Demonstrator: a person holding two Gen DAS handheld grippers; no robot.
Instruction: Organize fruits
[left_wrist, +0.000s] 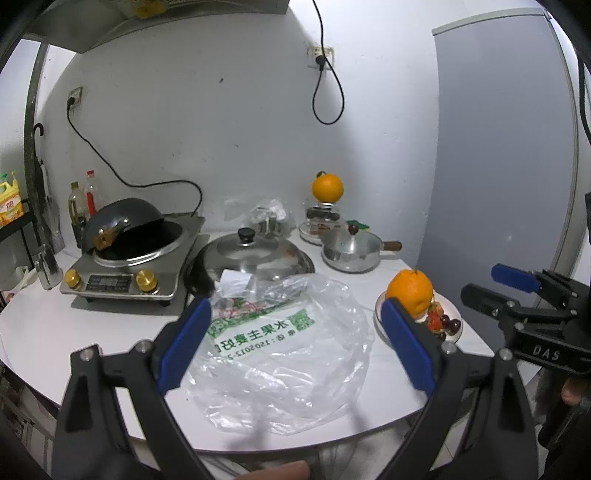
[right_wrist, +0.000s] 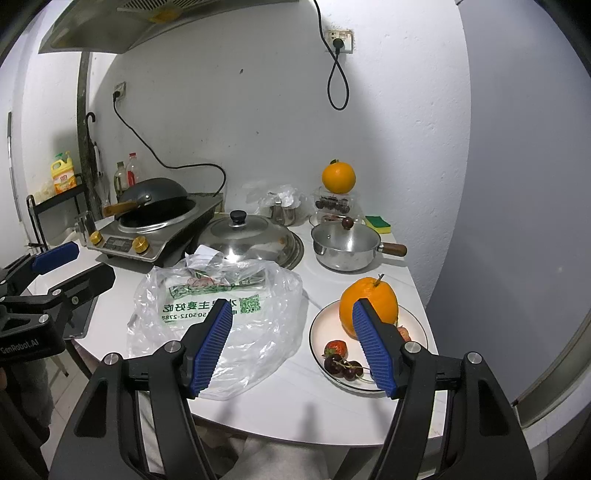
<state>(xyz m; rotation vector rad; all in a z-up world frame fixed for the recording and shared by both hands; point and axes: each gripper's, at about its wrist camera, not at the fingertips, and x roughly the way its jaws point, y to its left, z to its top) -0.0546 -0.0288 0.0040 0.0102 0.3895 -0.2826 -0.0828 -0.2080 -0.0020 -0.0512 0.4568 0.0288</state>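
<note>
A white plate (right_wrist: 319, 326) at the table's right front holds an orange (right_wrist: 369, 299), a strawberry (right_wrist: 335, 348) and dark cherries (right_wrist: 343, 366). The plate (left_wrist: 455, 312) and orange (left_wrist: 410, 288) also show in the left wrist view. A second orange (right_wrist: 338, 177) sits on a clear box of dark fruit (right_wrist: 332, 204) at the back. A crumpled clear plastic bag (right_wrist: 221, 306) with green print lies mid-table. My left gripper (left_wrist: 295, 306) is open above the bag (left_wrist: 288, 354). My right gripper (right_wrist: 291, 306) is open, its right finger (right_wrist: 373, 347) in front of the orange.
An induction cooker with a tilted wok (right_wrist: 155, 206) stands at the back left. A steel lid (right_wrist: 251, 240) and a small lidded pot (right_wrist: 345, 245) sit behind the bag. A sponge (right_wrist: 377, 224) and bottles (right_wrist: 125, 177) are at the back. The table's front edge is close.
</note>
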